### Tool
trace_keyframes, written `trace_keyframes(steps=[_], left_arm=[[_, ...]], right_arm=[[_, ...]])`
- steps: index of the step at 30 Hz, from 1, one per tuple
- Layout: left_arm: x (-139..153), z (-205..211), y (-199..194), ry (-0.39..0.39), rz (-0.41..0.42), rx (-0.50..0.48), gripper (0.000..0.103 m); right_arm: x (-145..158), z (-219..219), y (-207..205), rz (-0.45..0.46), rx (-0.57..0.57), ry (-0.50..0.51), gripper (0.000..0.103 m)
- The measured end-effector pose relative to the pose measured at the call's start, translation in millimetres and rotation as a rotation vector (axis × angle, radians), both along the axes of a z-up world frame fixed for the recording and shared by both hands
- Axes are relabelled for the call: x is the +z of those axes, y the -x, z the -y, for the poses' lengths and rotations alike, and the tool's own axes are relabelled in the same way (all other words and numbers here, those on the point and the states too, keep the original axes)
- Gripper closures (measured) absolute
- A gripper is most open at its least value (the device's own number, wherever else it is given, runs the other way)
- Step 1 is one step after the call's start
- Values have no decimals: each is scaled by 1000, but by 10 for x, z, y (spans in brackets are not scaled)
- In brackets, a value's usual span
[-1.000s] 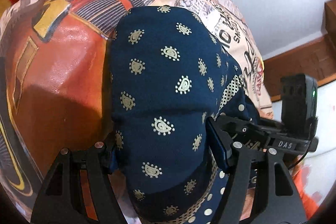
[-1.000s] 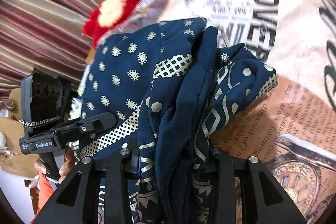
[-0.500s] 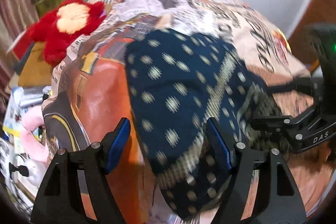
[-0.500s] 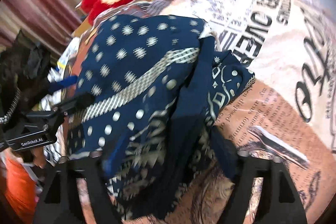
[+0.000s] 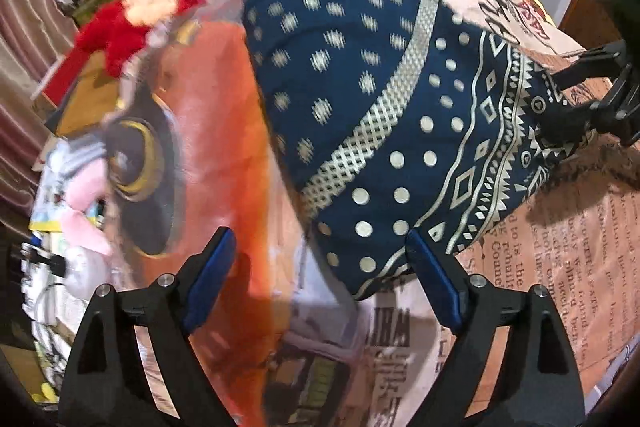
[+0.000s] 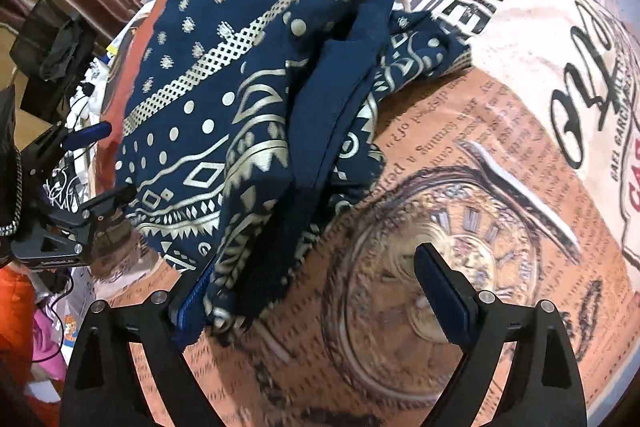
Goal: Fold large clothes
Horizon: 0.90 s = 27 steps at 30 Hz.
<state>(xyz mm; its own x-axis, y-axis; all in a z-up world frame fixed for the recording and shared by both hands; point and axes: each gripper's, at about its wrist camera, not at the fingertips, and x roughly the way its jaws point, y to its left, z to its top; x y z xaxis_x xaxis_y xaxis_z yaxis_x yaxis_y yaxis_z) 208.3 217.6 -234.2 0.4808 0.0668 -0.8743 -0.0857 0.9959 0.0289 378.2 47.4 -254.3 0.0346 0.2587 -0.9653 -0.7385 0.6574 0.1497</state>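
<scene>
Here both jaws gape (released) beside the navy garment (image 5: pixel 384 115) on newsprint-lettered bedspread (image 6: pixel 500 163).

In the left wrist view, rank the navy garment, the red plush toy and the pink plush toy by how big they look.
1. Navy garment, by far the largest.
2. Red plush toy.
3. Pink plush toy, though partly hidden and blurred, so its place against the red one is unsure.

Both wrist cams close, sharing navy garment (image 5: pixel 380 115).
</scene>
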Motion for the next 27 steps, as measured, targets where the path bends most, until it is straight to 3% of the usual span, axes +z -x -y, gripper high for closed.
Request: trace_keyframes(steps=[5, 9, 11, 15, 20, 24, 27], left_arm=[[395, -124, -243, -69, 135, 50, 15], [452, -282, -663, -77, 172, 110, 15], [404, -398, -907, -35, 162, 155, 15], [253, -581, -1249, -9, 137, 214, 15], [215, -630, -1397, -40, 138, 202, 10], [337, -576, -1325, -82, 144, 212, 16], [541, -485, -1153, -90, 178, 196, 17]], right_arm=[[528, 58, -84, 88, -24, -109, 12], [798, -82, -253, 196, -90, -175, 12], [778, -474, -371, 220, -113, -181, 12], [465, -802, -592, 225, -147, -122, 12], [59, -833, -719, 266, -128, -17, 12], [114, -576, -742, 239, -164, -47, 11], [312, -442, -637, 273, -190, -58, 11]])
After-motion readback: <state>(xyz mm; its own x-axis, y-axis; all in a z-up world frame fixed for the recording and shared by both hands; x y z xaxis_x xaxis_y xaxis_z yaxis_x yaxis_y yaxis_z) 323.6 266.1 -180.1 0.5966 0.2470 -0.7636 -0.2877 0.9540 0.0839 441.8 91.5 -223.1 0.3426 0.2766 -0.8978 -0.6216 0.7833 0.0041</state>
